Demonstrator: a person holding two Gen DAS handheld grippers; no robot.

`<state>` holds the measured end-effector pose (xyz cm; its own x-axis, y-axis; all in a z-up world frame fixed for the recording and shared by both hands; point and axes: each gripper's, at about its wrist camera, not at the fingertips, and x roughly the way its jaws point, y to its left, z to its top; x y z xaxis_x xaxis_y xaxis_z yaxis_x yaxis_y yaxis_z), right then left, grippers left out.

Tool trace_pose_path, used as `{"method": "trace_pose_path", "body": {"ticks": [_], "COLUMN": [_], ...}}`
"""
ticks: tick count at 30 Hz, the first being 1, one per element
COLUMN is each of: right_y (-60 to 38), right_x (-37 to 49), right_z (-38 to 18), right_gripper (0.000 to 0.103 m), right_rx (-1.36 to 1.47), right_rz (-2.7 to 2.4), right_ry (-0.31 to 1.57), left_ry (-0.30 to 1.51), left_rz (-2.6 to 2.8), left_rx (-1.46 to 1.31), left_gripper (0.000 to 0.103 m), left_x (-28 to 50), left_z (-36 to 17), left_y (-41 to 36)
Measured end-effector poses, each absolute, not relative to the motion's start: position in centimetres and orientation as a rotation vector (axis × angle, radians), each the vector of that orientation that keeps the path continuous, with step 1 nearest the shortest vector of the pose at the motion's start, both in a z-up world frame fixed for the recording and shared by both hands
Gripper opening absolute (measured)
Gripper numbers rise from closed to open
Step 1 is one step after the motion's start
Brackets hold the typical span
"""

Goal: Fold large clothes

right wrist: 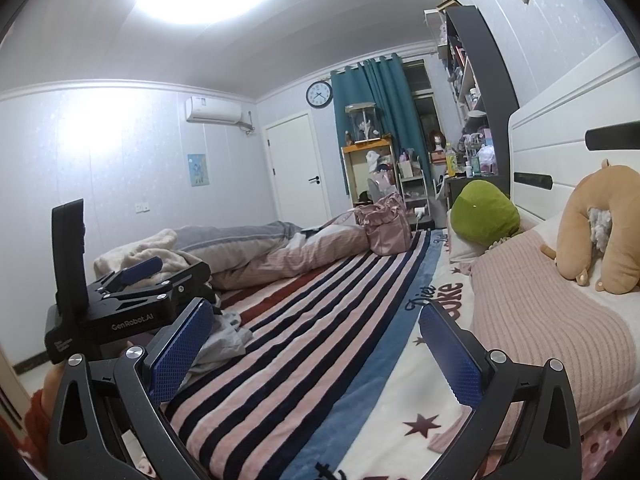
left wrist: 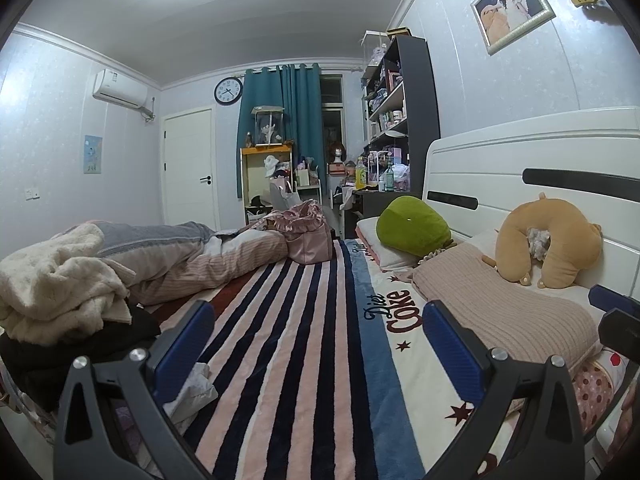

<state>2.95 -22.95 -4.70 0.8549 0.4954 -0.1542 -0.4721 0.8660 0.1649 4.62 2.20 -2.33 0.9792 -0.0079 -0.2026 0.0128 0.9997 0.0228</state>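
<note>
A pile of clothes lies at the bed's left: a cream fleece garment [left wrist: 56, 284], a black one [left wrist: 76, 344] under it, and a pale grey crumpled piece [left wrist: 194, 394] by my left finger. My left gripper [left wrist: 318, 344] is open and empty above the striped blanket [left wrist: 288, 352]. My right gripper [right wrist: 316, 348] is open and empty over the same blanket [right wrist: 320, 340]. The left gripper [right wrist: 132, 280] shows in the right wrist view, at the left near the clothes pile [right wrist: 140, 252]. The grey piece [right wrist: 228, 340] lies beside my right gripper's left finger.
A rolled duvet [left wrist: 208, 256] and a pink bag [left wrist: 308, 236] lie at the bed's far end. A green cushion [left wrist: 416, 226], a tan neck pillow [left wrist: 548, 244] and a pink knit pillow [left wrist: 500, 312] sit by the white headboard [left wrist: 520, 160]. Shelves and a desk stand beyond.
</note>
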Motion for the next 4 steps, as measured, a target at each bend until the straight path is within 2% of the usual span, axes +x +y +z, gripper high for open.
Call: {"method": "trace_pose_path", "body": {"ticks": [4], "right_y": [-23.00], "right_x": [3.03], "right_z": [-4.73], "right_gripper": [0.103], "right_rx": [0.124], "right_rz": [0.511], "right_ry": [0.196], "left_ry": [0.225], "left_rz": [-0.031], "left_rx": [0.017], "left_gripper": [0.102], "left_x": [4.91], "left_z": [-2.34], "left_y": [2.35]}}
